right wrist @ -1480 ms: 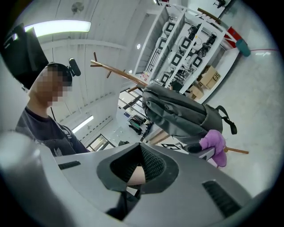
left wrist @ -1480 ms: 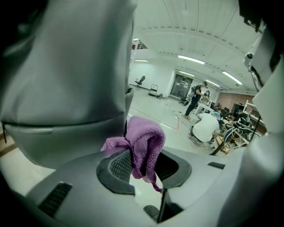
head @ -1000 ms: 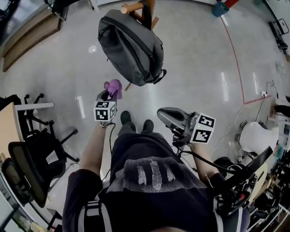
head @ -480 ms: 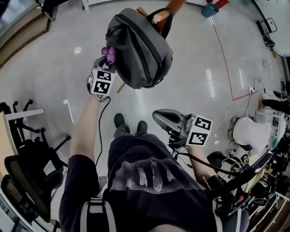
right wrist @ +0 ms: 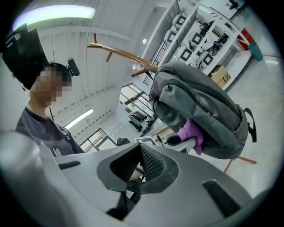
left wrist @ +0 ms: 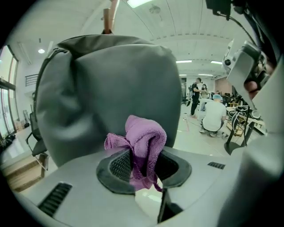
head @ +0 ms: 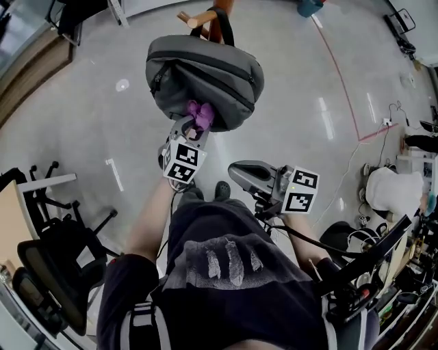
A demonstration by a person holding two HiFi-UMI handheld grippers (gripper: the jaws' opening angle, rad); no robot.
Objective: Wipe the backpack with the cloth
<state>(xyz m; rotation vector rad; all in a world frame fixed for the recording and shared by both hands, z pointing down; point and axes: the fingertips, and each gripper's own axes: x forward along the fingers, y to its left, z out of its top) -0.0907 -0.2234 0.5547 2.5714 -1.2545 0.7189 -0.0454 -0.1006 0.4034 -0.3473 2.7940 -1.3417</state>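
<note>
A grey backpack [head: 205, 75] hangs from a wooden rack [head: 205, 14] above the floor. My left gripper [head: 196, 122] is shut on a purple cloth [head: 200, 113], which presses against the backpack's lower near side. In the left gripper view the cloth [left wrist: 143, 144] bunches up between the jaws, and the backpack [left wrist: 106, 93] fills the view right behind it. My right gripper [head: 239, 174] hangs lower, near the person's waist, apart from the bag, shut and holding nothing. The right gripper view looks up at the backpack [right wrist: 204, 106], the cloth [right wrist: 194, 132] and the left gripper [right wrist: 177, 141].
Black office chairs [head: 51, 260] and a desk edge stand at the left. A red line [head: 342, 82] runs across the glossy floor on the right. Cables, bags and equipment [head: 390, 205] crowd the right side. People [left wrist: 212, 116] are far off in the room.
My left gripper rose with the cloth to the backpack's left side, then swept across to its lower front. The backpack swung and turned. The right gripper hardly moved.
</note>
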